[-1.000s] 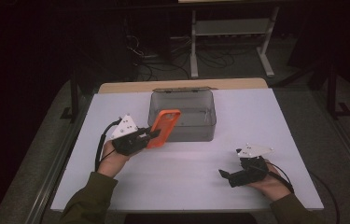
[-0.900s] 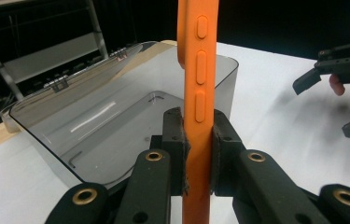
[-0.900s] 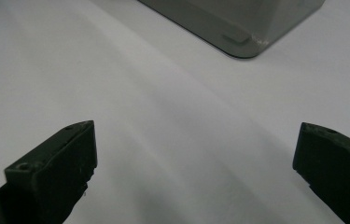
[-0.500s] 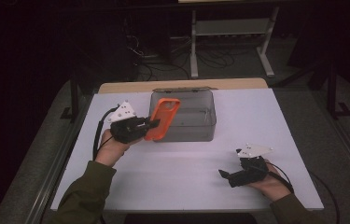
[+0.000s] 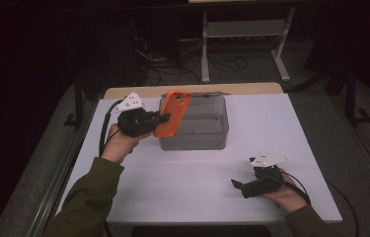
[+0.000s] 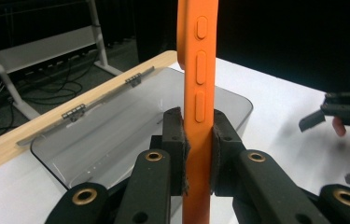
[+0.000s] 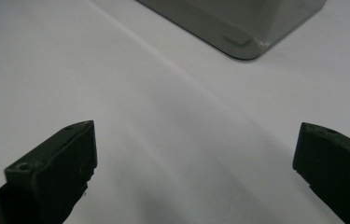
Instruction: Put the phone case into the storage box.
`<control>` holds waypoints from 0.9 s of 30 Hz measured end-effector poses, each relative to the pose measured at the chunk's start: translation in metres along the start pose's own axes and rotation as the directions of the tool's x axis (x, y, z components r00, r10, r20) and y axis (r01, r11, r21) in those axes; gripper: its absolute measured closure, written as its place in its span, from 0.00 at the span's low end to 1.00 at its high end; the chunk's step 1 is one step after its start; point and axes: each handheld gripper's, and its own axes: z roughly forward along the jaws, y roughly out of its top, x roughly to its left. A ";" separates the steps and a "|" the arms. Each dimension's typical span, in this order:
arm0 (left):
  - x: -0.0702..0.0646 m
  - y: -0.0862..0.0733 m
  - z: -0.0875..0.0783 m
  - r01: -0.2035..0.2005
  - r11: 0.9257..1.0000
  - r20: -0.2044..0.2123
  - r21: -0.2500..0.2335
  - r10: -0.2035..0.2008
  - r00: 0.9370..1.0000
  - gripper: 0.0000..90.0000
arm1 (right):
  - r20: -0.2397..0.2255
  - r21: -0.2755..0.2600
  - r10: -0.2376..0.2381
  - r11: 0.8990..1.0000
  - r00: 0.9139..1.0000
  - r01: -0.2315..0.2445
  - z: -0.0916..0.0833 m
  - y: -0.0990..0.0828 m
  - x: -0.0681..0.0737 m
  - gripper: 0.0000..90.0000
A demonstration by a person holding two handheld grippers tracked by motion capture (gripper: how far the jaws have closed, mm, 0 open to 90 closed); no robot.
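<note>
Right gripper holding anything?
No: in the right gripper view the right gripper has its jaws spread wide over the bare white table, nothing between them.

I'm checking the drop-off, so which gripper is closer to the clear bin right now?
Left. The left gripper holds the orange phone case at the clear bin rim; the right gripper rests on the table, apart from it.

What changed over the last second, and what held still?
The left gripper, shut on the orange phone case throughout, carried it up and away from the person, from in front of the clear grey bin's near-left corner to over its left rim. Nothing was taken hold of or let go. The right gripper stayed at rest on the white table, jaws open and empty; the bin did not move.
</note>
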 end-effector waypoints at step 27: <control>0.023 0.022 0.023 0.075 0.995 -0.054 0.072 -0.071 0.996 0.88 | -0.001 -0.004 0.007 1.000 1.000 -0.007 0.000 0.000 0.000 0.00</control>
